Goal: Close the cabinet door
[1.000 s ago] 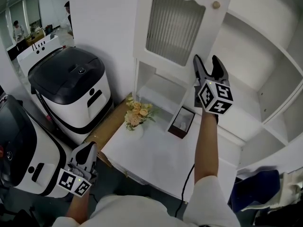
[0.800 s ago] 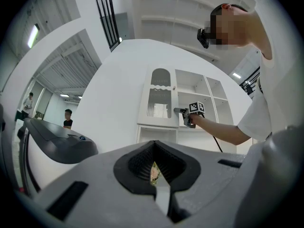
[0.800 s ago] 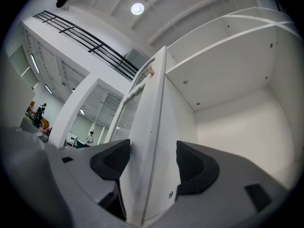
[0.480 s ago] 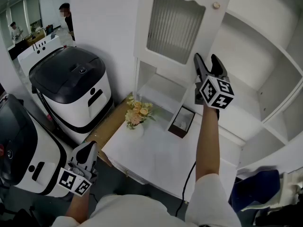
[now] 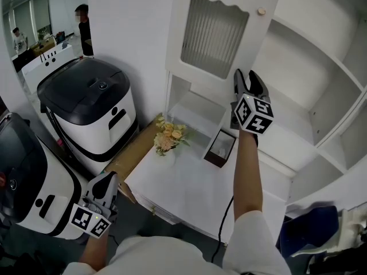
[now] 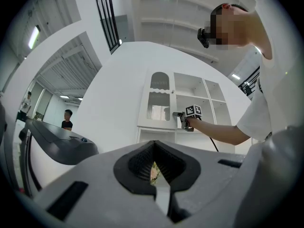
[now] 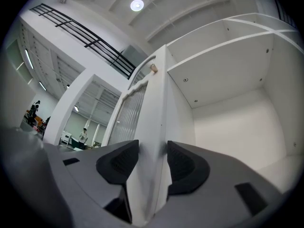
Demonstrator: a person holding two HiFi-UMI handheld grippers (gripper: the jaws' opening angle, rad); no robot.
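Observation:
The white cabinet door (image 5: 215, 33), with a ribbed glass panel and a small round knob (image 5: 261, 11), stands swung open from the shelf unit. My right gripper (image 5: 246, 79) is raised to the door's free lower edge. In the right gripper view the door's edge (image 7: 154, 127) runs up between the two jaws, which are closing, and both pads touch its faces. My left gripper (image 5: 105, 183) hangs low at the left, shut and holding nothing. The left gripper view shows the door (image 6: 159, 110) and the right gripper (image 6: 183, 118) far off.
Two white appliances with black lids (image 5: 86, 105) stand at the left. On the white counter (image 5: 195, 193) below the door are a vase of flowers (image 5: 167, 137) and a small dark frame (image 5: 221, 148). Open white shelves (image 5: 321, 96) lie right of the door. People (image 5: 83, 27) stand far behind.
My right gripper's jaws have drawn together onto the door's edge, and the hand has shifted slightly left. The left gripper has not moved.

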